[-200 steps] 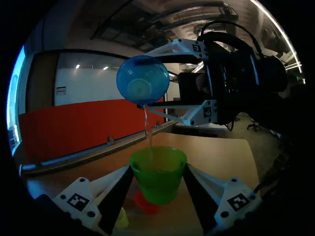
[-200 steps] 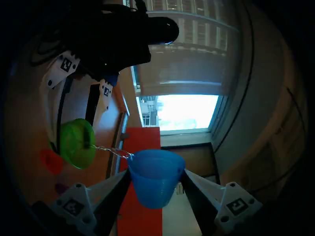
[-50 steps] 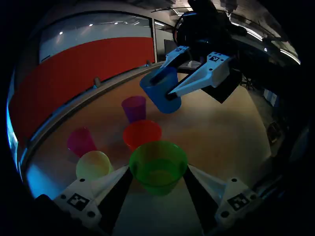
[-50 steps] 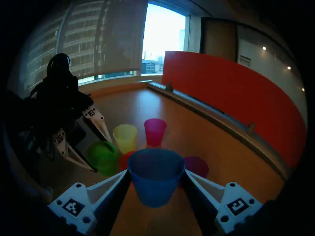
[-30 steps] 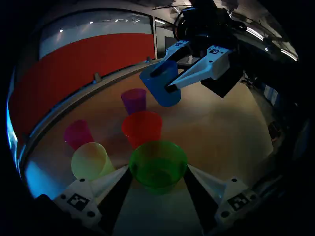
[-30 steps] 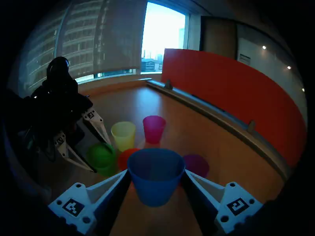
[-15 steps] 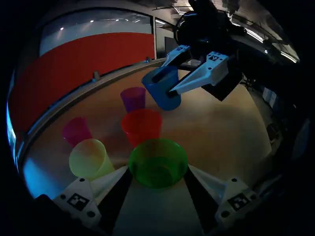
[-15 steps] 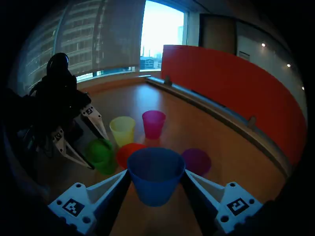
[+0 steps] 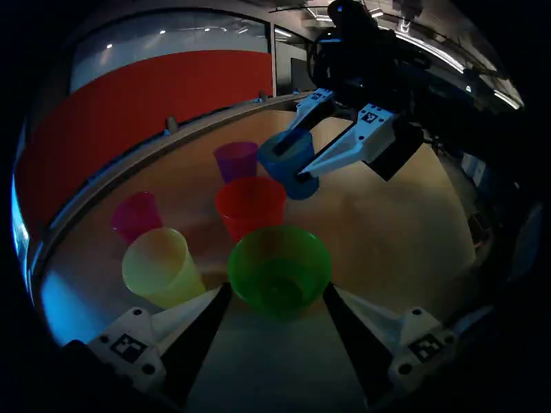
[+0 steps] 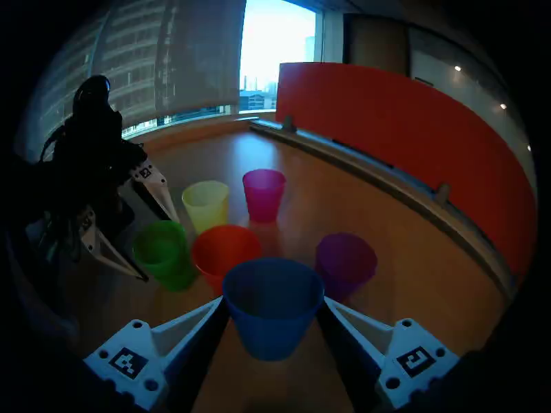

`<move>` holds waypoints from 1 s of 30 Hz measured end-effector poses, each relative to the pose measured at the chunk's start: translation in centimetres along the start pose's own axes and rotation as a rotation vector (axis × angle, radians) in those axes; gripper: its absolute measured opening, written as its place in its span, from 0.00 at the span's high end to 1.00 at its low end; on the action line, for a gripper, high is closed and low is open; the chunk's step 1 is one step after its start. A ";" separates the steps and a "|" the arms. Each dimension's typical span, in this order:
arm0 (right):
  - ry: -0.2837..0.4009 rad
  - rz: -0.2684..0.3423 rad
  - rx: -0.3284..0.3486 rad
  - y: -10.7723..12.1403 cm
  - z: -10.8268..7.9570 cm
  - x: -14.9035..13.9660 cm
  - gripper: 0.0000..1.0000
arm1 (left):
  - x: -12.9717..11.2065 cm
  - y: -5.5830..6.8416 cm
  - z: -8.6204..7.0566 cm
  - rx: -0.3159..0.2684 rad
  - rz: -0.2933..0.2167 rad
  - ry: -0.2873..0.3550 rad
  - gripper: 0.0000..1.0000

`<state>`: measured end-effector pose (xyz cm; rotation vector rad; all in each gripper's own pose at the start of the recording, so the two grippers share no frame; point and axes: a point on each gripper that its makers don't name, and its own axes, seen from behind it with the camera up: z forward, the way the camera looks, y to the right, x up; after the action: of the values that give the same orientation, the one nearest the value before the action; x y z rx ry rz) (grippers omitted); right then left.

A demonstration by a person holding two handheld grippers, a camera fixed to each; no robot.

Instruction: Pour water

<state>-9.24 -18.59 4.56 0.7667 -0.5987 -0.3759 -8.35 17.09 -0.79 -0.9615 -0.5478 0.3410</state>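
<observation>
My left gripper (image 9: 277, 289) is shut on a green cup (image 9: 279, 268) that holds a little water and stands upright, low over the wooden table (image 9: 386, 220). The right gripper (image 10: 272, 303) is shut on an upright blue cup (image 10: 272, 310). In the left gripper view the blue cup (image 9: 284, 165) hangs in the right gripper (image 9: 289, 162), close beside the purple and red cups. In the right gripper view the left gripper (image 10: 160, 251) holds the green cup (image 10: 162, 261) at the left of the group.
A red cup (image 9: 249, 206), a purple cup (image 9: 236, 160), a magenta cup (image 9: 136, 215) and a yellow cup (image 9: 160, 265) stand grouped on the table. A red wall panel (image 10: 386, 117) and a rail run along the table's far edge.
The pouring has ended and the blue cup is upright again. In the last second the blue cup came down beside the purple and red cups, and the green cup moved closer to the group.
</observation>
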 end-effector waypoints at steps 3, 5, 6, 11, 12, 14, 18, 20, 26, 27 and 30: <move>-0.009 0.003 -0.005 0.1 0.5 -0.7 0.11 | 0.0 -0.4 -0.5 0.015 0.002 0.005 0.01; -0.011 0.007 -0.005 0.1 0.9 -1.1 0.11 | 0.0 -0.6 -0.8 0.022 0.001 0.008 0.01; -0.012 0.009 -0.005 0.0 1.0 -1.2 0.11 | 0.0 -0.6 -1.0 0.025 0.000 0.010 0.01; -0.012 0.014 -0.005 0.0 1.4 -1.8 0.11 | 0.0 -0.6 -1.6 0.035 -0.010 0.021 0.01; -0.011 0.013 -0.006 0.0 1.4 -1.9 0.11 | 0.0 -0.6 -1.7 0.036 -0.011 0.022 0.01; -0.011 0.009 -0.006 -0.1 1.4 -2.0 0.10 | -0.1 -0.6 -1.9 0.038 -0.013 0.023 0.01; -0.010 0.003 -0.008 -0.2 1.2 -2.2 0.10 | -0.2 -0.5 -2.3 0.041 -0.016 0.022 0.01; -0.010 0.001 -0.010 -0.2 1.1 -2.3 0.10 | -0.3 -0.4 -2.4 0.041 -0.019 0.022 0.01; -0.010 -0.002 -0.018 -0.3 0.6 -2.8 0.10 | -0.6 -0.1 -2.5 0.035 -0.022 0.009 0.01; -0.011 -0.001 -0.019 -0.3 0.6 -2.9 0.10 | -0.6 0.0 -2.5 0.035 -0.022 0.007 0.01; -0.015 0.001 -0.021 -0.3 0.4 -3.2 0.10 | -0.7 0.1 -2.5 0.036 -0.019 0.005 0.01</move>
<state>-12.02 -17.32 3.39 0.7445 -0.6080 -0.3864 -7.44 15.12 -2.25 -0.9220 -0.5446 0.3302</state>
